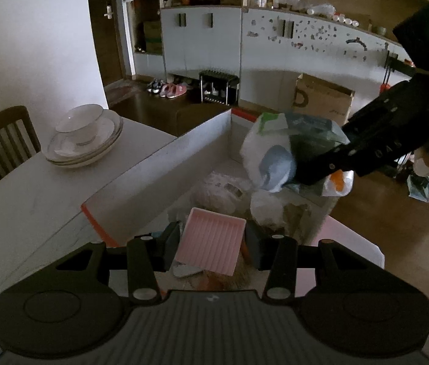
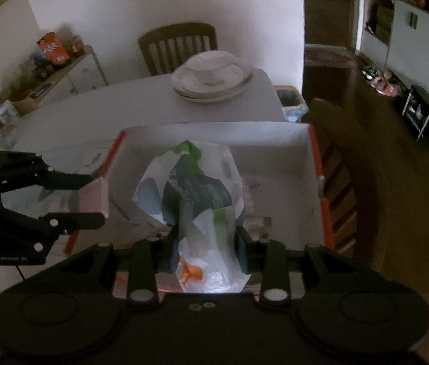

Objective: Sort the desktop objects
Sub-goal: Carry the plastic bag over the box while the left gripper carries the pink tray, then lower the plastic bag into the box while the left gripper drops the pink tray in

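Left gripper (image 1: 211, 245) grips a pink tray (image 1: 210, 240) at the near edge of the box (image 1: 159, 164). Right gripper (image 2: 205, 249) is clamped on a plastic bag (image 2: 193, 188), hanging above the box interior. Some crumpled wrappers (image 1: 223, 188) already sit in the box, so sorting looks partly done. Left to do, I'd say: drop both items in. Plates (image 1: 83, 140) remain on the table (image 1: 26, 213).

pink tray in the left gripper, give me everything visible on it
The pink tray is a shallow rectangular dish, plastic by its look, with a raised rim and a ribbed floor. It is empty and tilted. The left gripper is shut on it, fingers pressing opposite edges, and holds it above the open cardboard box.
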A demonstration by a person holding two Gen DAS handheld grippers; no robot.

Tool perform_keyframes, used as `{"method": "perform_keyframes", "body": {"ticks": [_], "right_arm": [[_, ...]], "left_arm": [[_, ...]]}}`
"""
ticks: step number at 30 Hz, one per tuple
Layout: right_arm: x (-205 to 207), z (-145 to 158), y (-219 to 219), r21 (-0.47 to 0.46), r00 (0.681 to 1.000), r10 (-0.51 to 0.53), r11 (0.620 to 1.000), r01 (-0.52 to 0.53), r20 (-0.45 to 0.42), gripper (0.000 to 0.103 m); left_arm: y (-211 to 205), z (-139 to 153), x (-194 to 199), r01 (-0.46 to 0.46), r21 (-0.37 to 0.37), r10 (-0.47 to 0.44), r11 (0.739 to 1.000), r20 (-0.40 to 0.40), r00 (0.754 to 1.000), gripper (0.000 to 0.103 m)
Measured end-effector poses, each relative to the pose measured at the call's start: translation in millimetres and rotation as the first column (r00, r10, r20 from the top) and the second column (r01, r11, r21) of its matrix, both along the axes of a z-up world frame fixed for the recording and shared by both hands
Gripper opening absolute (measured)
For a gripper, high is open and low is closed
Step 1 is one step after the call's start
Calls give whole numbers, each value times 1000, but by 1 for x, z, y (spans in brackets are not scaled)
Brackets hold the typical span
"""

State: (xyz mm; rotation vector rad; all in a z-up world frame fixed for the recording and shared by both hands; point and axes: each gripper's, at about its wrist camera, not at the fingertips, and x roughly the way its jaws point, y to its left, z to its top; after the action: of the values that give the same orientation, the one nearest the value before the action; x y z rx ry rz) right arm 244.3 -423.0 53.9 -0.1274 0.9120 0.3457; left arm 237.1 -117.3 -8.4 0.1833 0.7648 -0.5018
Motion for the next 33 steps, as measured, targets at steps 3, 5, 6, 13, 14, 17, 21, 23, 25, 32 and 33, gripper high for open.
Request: {"method": "perform_keyframes", "body": {"ticks": [3,5,6,13,14,17,21,23,25,32,33], "right_arm": [[9,-4,-7,-12,1000,-6,1000,6,-9,35],[15,-6,-11,-17,1000,-6,1000,6,-13,35],[18,-7,-12,-18,1000,-9,1000,8,-14,35],[43,-12,-10,-42,999,22,999,-23,-26,35],[47,-13,-10,-47,999,24,999,-26,-28,35],[61,-18,-9,-54,998,32,998,-35,-47,36],[70,-27,-5,-85,997,41,995,-46,-58,36],[72,-32,-6,-100,997,42,994,-48,-62,36],[74,-36,-8,-105,997,37,993,-44,-70,36],[73,-49,-7,-129,995,45,990,-57,-93,37],[71,-51,-7,-130,994,48,990,-60,-95,37]], "left_arm": [[-8,-8,14,0,29,1,1000,-5,1000,45],[-13,-14,22,-3,47,4,999,-11,1000,45],[-15,-17,26,-3,55,4,999,-17,1000,45],[-28,-39,56,-18,89,25,996,-79,997,45],[-28,-42,59,-21,90,29,996,-88,996,45],[-30,-49,68,-28,104,39,994,-110,993,45],[-32,-60,79,-39,103,55,994,-158,986,45],[-32,-64,83,-41,109,59,993,-175,983,45],[-33,-68,86,-40,117,62,992,-194,979,45],[-40,-80,96,-31,146,68,989,-258,964,45],[-40,-81,97,-28,146,66,989,-262,963,45]]}}
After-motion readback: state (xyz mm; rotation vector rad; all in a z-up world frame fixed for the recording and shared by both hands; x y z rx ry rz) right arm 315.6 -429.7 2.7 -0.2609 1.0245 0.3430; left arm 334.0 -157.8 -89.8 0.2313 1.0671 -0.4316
